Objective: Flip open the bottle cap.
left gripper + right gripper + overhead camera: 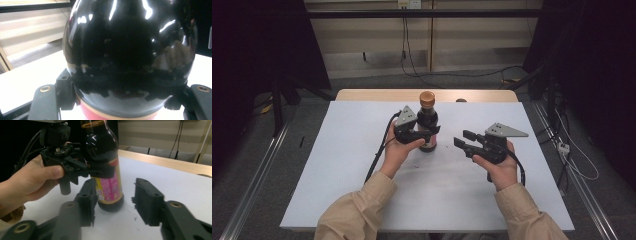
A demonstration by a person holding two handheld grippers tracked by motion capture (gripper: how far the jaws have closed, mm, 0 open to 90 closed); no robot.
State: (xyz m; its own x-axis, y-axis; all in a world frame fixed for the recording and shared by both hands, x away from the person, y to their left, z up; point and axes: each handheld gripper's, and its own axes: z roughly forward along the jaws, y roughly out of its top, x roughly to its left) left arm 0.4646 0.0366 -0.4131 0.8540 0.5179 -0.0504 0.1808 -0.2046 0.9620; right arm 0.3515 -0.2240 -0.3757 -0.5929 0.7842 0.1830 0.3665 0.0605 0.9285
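**Left gripper holds the sauce bottle steady while the right one waits beside it**

The left gripper (428, 133) is clamped on the body of the dark bottle (427, 127), its jaws pressing on both sides of the glass just above the label. The bottle stands upright on the white table (337, 165), near the middle and a little toward the far edge, with its brown cap (427, 97) on top. The right gripper (466, 139) is near the bottle on its right side, apart from it; its jaws are part-way apart and grasp nothing.

To do this step well, I think the left grip should stay firm and level, so the smooth round glass does not turn or slip. If the right gripper goes to the cap, it should come from above and centre on it, because a push from the side can tip the bottle.

The label (109, 188) is pink and yellow with a red band above. Some print is there, but I cannot read any word or brand.
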